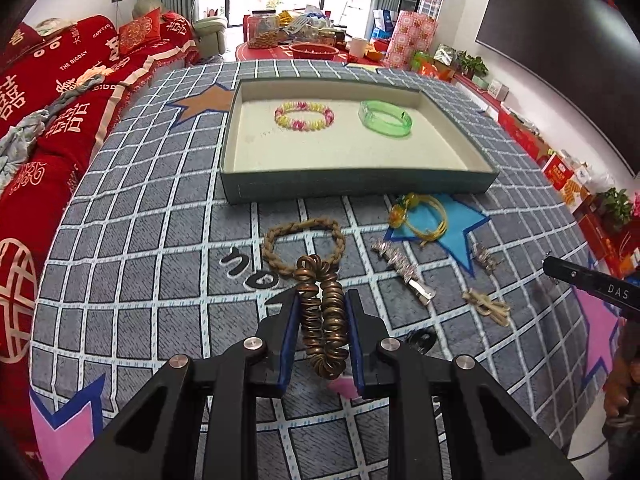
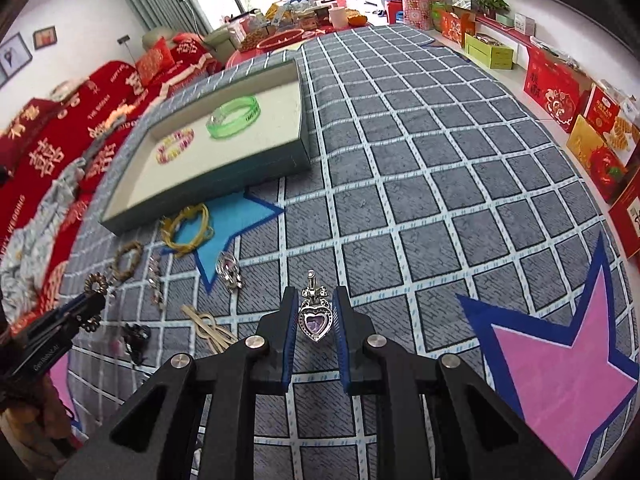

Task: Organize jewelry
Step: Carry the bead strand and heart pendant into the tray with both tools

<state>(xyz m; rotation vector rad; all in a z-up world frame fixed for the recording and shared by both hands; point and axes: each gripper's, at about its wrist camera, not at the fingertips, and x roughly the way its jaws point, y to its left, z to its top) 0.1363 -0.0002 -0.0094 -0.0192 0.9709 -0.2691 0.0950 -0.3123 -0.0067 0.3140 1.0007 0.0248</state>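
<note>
My left gripper (image 1: 322, 300) is shut on a bronze coil bracelet (image 1: 322, 316) and holds it above the checked cloth. My right gripper (image 2: 316, 296) is shut on a silver heart pendant (image 2: 316, 320) with a purple stone. A shallow grey-green box (image 1: 352, 188) ahead holds a pink-and-yellow bead bracelet (image 1: 304, 116) and a green bangle (image 1: 385, 118); the box also shows in the right wrist view (image 2: 224, 178). Loose on the cloth lie a braided tan bracelet (image 1: 304, 246), a yellow bracelet (image 1: 420, 212), a silver hair clip (image 1: 400, 270) and a beige knot piece (image 1: 486, 304).
A second silver pendant (image 2: 229, 272) and a black clip (image 2: 136, 338) lie left of my right gripper. A red sofa (image 1: 48, 120) runs along the left. Red boxes (image 2: 560, 84) line the right wall. A cluttered table (image 1: 296, 36) stands beyond the cloth.
</note>
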